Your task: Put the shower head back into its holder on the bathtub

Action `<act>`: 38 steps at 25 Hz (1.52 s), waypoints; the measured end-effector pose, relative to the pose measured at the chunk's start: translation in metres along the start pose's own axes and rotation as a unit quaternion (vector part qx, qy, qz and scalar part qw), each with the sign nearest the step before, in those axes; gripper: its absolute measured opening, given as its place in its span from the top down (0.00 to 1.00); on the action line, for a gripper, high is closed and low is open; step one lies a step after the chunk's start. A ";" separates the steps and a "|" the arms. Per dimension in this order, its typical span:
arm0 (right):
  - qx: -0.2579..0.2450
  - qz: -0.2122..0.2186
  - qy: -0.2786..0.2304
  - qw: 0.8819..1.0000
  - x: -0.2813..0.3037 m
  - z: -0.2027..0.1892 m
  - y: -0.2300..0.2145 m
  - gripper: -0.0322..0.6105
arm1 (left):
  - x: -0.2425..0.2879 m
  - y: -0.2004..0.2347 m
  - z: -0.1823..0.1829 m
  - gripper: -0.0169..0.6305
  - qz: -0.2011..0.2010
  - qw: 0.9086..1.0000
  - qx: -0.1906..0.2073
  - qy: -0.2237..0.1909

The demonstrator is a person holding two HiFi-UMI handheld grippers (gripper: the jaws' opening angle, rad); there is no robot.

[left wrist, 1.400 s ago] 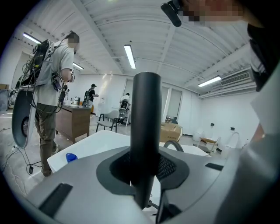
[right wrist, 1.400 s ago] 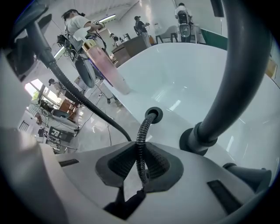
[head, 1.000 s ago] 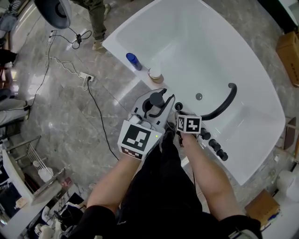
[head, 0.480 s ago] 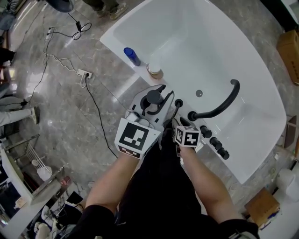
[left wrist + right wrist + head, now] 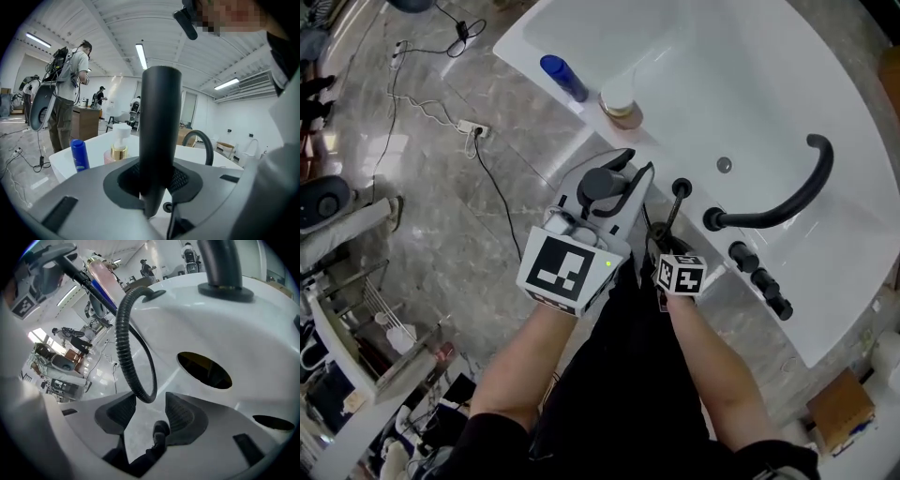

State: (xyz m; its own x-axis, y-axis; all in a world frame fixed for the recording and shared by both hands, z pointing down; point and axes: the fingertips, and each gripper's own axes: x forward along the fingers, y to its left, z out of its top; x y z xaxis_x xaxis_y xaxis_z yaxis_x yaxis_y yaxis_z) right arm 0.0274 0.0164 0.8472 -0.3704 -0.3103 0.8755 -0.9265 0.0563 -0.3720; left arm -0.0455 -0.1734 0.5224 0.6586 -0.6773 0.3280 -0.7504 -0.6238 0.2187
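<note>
In L gripper (image 5: 156, 183): shower head (image 5: 160, 122)

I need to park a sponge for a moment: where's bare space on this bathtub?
The basin is bare around the drain. The rim is crowded: blue bottle, pump bottle, hose, spout, knobs, and the left tool holding the shower head over it.

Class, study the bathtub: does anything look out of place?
Yes. The shower head is off the tub, clamped in the left gripper, and its hose hangs in a loose loop above the rim.
</note>
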 end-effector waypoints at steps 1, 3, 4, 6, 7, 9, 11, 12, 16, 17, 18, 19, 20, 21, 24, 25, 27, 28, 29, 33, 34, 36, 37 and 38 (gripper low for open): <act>-0.002 -0.004 -0.005 1.000 0.005 0.000 -0.002 0.63 | 0.000 0.003 -0.007 0.81 0.003 1.000 0.001 0.007; -0.015 -0.009 -0.015 1.000 0.011 0.002 -0.003 0.67 | -0.002 0.006 -0.018 0.81 0.004 1.000 0.009 0.015; -0.023 -0.009 -0.019 1.000 0.013 0.003 -0.003 0.69 | -0.002 0.005 -0.021 0.81 0.002 1.000 0.011 0.015; -0.036 -0.010 -0.023 0.999 0.015 0.005 -0.001 0.74 | -0.003 0.004 -0.025 0.81 -0.001 1.000 0.011 0.015; -0.041 -0.012 -0.024 0.999 0.014 0.006 -0.001 0.77 | -0.004 0.004 -0.026 0.81 0.000 1.000 0.010 0.016; -0.049 -0.016 -0.028 0.998 0.009 0.009 0.001 0.81 | -0.006 0.003 -0.027 0.81 0.001 1.000 0.008 0.019; -0.052 -0.018 -0.030 0.998 -0.002 0.009 0.004 0.84 | -0.009 0.000 -0.023 0.81 0.000 1.000 0.009 0.020; -0.053 -0.018 -0.030 0.998 -0.009 0.010 0.005 0.84 | -0.011 -0.002 -0.020 0.81 -0.002 1.000 0.011 0.021; -0.064 -0.016 -0.035 0.997 -0.050 0.020 0.016 0.84 | -0.020 -0.014 -0.003 0.81 -0.008 0.999 0.017 0.028; -0.068 -0.014 -0.037 0.997 -0.062 0.025 0.020 0.84 | -0.022 -0.016 0.000 0.81 -0.009 0.999 0.018 0.031; -0.071 -0.012 -0.039 0.997 -0.073 0.031 0.023 0.84 | -0.025 -0.018 0.003 0.81 -0.008 0.999 0.019 0.034; -0.073 -0.010 -0.042 0.996 -0.083 0.037 0.027 0.84 | -0.027 -0.020 0.006 0.81 -0.008 0.999 0.020 0.037; -0.074 -0.007 -0.046 0.996 -0.092 0.045 0.030 0.84 | -0.028 -0.021 0.010 0.81 -0.007 0.999 0.021 0.039; -0.075 -0.005 -0.050 0.996 -0.100 0.054 0.032 0.84 | -0.029 -0.023 0.013 0.81 -0.007 0.999 0.022 0.040; -0.071 -0.003 -0.061 0.996 -0.117 0.082 0.035 0.84 | -0.026 -0.026 0.019 0.81 -0.007 0.999 0.022 0.043; -0.068 -0.003 -0.062 0.996 -0.119 0.091 0.034 0.84 | -0.025 -0.026 0.020 0.81 -0.006 0.999 0.023 0.045; -0.062 -0.002 -0.061 0.996 -0.114 0.108 0.035 0.84 | -0.020 -0.022 0.020 0.81 -0.005 0.999 0.025 0.046; -0.060 -0.001 -0.058 0.997 -0.110 0.115 0.035 0.84 | -0.017 -0.019 0.020 0.81 -0.004 0.999 0.027 0.047; -0.057 0.001 -0.054 0.997 -0.105 0.121 0.034 0.84 | -0.014 -0.017 0.019 0.81 -0.003 0.998 0.027 0.048; -0.030 0.004 -0.028 0.999 -0.092 0.129 0.028 0.84 | -0.006 -0.019 0.018 0.81 0.001 0.998 0.026 0.053; -0.020 0.002 -0.021 1.000 -0.088 0.130 0.027 0.84 | -0.005 -0.019 0.017 0.81 0.002 0.998 0.027 0.054; 0.003 -0.002 -0.008 1.000 -0.079 0.130 0.024 0.84 | -0.004 -0.017 0.017 0.81 0.001 0.998 0.028 0.054; 0.012 -0.003 -0.004 1.000 -0.076 0.128 0.023 0.84 | -0.004 -0.017 0.018 0.81 0.001 0.998 0.027 0.053; 0.018 -0.003 -0.003 1.000 -0.075 0.127 0.023 0.83 | -0.005 -0.017 0.019 0.81 0.001 0.998 0.026 0.050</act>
State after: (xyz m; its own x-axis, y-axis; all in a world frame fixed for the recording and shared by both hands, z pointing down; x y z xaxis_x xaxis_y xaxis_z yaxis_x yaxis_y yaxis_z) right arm 0.0423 -0.0792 0.7342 -0.3636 -0.3155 0.8765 -0.9261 0.0207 -0.3767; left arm -0.0346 -0.1668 0.4993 0.6468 -0.6369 0.4196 -0.7454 -0.6444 0.1709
